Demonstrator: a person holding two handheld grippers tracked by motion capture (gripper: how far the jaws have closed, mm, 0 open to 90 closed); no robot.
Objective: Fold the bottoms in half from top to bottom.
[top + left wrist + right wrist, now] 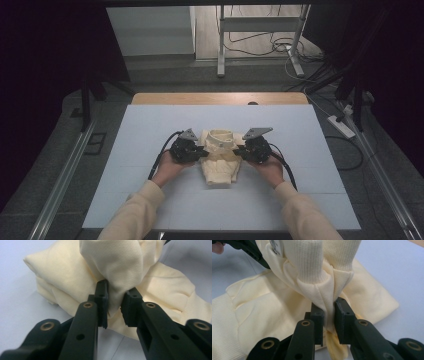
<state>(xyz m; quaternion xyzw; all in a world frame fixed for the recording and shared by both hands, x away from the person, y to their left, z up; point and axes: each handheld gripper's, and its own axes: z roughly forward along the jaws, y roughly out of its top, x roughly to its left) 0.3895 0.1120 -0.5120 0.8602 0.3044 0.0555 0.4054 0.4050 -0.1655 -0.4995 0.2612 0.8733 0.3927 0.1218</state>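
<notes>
A cream garment [220, 157] is seen in the high view lying bunched near the middle of a pale blue mat [150, 200] that covers the table, with its ribbed collar raised at the twelve o'clock end and the folded body trailing toward six o'clock. The left gripper [202, 151] is set against the garment at nine o'clock and the right gripper [239, 151] at three o'clock, each held by a hand coming out of a cream sleeve [132, 215]. From that height the jaw tips cannot be made out against the cloth. The left gripper view supplies what is missed there: a ridge of smooth fabric [117, 272] is shown standing between the left gripper [115, 306] jaws, touched by the pad on the left, while a slight gap seems to be left at the pad on the right, so that the cloth is held loosely at most. In the right gripper view a gathered fold under the ribbed collar [319, 262] is shown pinched between the jaws of the right gripper [328, 322], both pads pressed on it, with a tail of cloth hanging below them. At eleven o'clock in that view part of the other gripper's black body [249, 248] is caught beside a fingertip. A wooden table edge [220, 98] is visible beyond the mat at twelve o'clock in the high view.
</notes>
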